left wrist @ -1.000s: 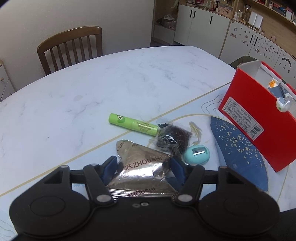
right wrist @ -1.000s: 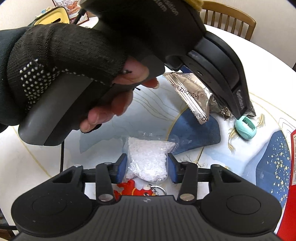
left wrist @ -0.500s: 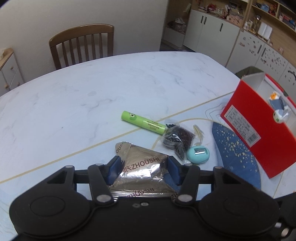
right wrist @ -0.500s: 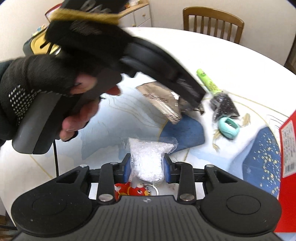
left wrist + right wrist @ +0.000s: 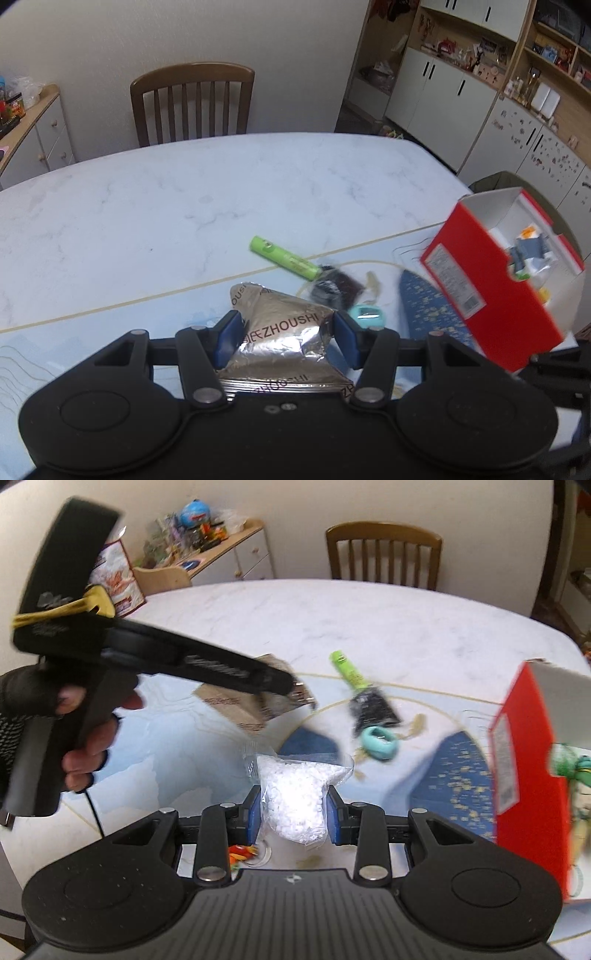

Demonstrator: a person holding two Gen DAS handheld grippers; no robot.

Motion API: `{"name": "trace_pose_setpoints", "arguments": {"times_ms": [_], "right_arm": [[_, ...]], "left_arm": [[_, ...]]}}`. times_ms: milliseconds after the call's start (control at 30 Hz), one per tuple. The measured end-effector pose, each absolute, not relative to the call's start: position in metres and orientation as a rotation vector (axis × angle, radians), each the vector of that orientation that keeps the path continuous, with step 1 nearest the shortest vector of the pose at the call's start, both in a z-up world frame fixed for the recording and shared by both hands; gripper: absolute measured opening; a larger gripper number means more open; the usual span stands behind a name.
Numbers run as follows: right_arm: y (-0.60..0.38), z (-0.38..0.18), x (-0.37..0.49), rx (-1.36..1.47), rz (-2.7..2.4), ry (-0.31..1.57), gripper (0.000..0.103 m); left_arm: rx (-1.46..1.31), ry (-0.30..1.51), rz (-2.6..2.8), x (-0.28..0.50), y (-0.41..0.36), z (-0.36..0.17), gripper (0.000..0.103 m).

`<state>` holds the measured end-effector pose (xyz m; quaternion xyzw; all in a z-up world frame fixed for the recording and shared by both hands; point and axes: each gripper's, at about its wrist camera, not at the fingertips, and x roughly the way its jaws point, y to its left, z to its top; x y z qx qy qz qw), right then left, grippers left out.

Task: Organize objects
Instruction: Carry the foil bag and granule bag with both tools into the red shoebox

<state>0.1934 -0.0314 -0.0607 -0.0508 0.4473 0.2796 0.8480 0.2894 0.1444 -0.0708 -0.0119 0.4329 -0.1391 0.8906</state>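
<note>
On the left, the left gripper (image 5: 282, 334) is closed on a silver foil packet (image 5: 280, 339), held above the table (image 5: 147, 206). To its right, the right gripper (image 5: 293, 814) is clamped on a clear bag of white beads (image 5: 293, 801). Both look mid-carry; next, each load likely needs swinging right to the open red box (image 5: 491, 291) and dropping in. Only the right view shows the gloved hand (image 5: 44, 720); only the left shows the box's inside.

Grip: our left gripper (image 5: 282, 338) clamps foil pouch (image 5: 280, 332).
Table: we note green tube (image 5: 285, 257), teal sharpener (image 5: 367, 315).
Rt: red box (image 5: 491, 288), open.
</note>
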Motion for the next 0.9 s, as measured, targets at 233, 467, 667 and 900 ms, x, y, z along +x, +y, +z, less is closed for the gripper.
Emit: {"name": "trace_pose_setpoints", "arguments": {"times_ms": [233,467,667,900], "right_arm": [[-0.081,-0.045,0.194,-0.064,0.528,0.899,0.033],[-0.139,-0.036,0.196,-0.018,0.471,0.879,0.033],[-0.194,-0.034,0.201,0.019,0.411,0.868,0.033],[-0.254,-0.035,0.211,0.038,0.351,0.868,0.033]], "left_arm": [[-0.040,0.875,-0.316,0.270,0.118,-0.047,0.054],[-0.033,0.867,-0.361,0.259,0.076,-0.031,0.054],[-0.017,0.866,-0.397,0.253,0.031,-0.024,0.054],[0.018,0.868,-0.436,0.253,-0.026,-0.023,0.054]]}}
